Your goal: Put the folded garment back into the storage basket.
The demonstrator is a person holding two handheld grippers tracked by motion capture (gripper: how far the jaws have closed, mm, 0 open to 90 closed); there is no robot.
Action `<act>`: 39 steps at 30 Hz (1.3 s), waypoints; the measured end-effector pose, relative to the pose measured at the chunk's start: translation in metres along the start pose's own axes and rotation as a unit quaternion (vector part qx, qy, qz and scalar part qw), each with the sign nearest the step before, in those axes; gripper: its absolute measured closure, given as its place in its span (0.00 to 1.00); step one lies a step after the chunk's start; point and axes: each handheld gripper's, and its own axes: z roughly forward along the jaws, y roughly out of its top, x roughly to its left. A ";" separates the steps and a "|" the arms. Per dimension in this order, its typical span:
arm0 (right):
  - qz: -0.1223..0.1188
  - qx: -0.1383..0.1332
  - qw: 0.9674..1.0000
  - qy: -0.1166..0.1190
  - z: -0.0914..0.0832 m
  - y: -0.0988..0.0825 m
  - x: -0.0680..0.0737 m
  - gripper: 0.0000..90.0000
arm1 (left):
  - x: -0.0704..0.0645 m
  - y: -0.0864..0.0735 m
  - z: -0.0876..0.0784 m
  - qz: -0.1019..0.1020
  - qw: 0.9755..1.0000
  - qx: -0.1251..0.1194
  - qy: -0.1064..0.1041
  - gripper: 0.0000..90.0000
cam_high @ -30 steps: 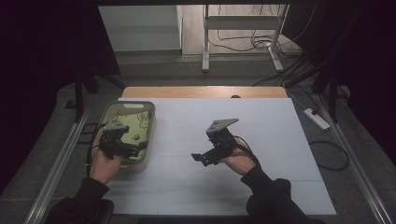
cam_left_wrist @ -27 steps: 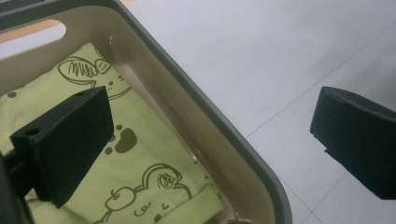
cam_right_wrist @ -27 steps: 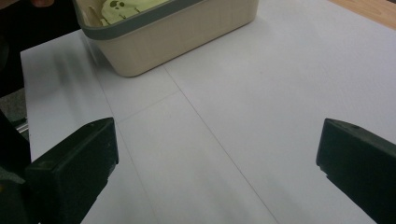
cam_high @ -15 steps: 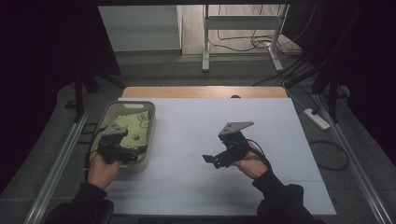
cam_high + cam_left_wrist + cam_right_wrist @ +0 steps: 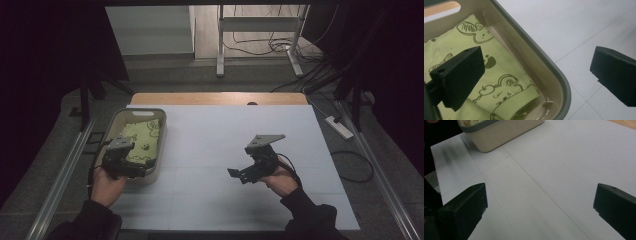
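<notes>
The left gripper [image 5: 131,167], jaws wide and empty, straddles the near wall of the beige basin [image 5: 161,137]; the folded green printed cloth [image 5: 499,82] lies inside toward eleven o'clock. The right gripper [image 5: 239,174] hovers well apart, open.

A white power strip [image 5: 339,127] lies on the grey floor right of the table [image 5: 220,98].

A light-green cloth [image 5: 499,72] with dark cartoon outlines lies in a beige bin [image 5: 541,75] on the white table [image 5: 225,135].
</notes>
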 end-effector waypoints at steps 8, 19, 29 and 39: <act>0.004 -0.003 1.000 -0.013 -0.011 -0.011 -0.003 0.00 | -0.001 -0.005 -0.004 -0.002 1.000 0.004 0.003 0.00; 0.019 -0.009 1.000 -0.017 -0.026 -0.022 -0.005 0.00 | -0.002 -0.011 -0.010 -0.006 1.000 0.003 0.009 0.00; 0.027 -0.012 0.999 -0.032 -0.040 -0.035 -0.007 0.00 | -0.002 -0.017 -0.014 -0.007 1.000 0.005 0.016 0.00; 0.046 -0.011 0.998 -0.044 -0.058 -0.053 -0.010 0.00 | -0.002 -0.022 -0.017 -0.007 1.000 0.009 0.025 0.00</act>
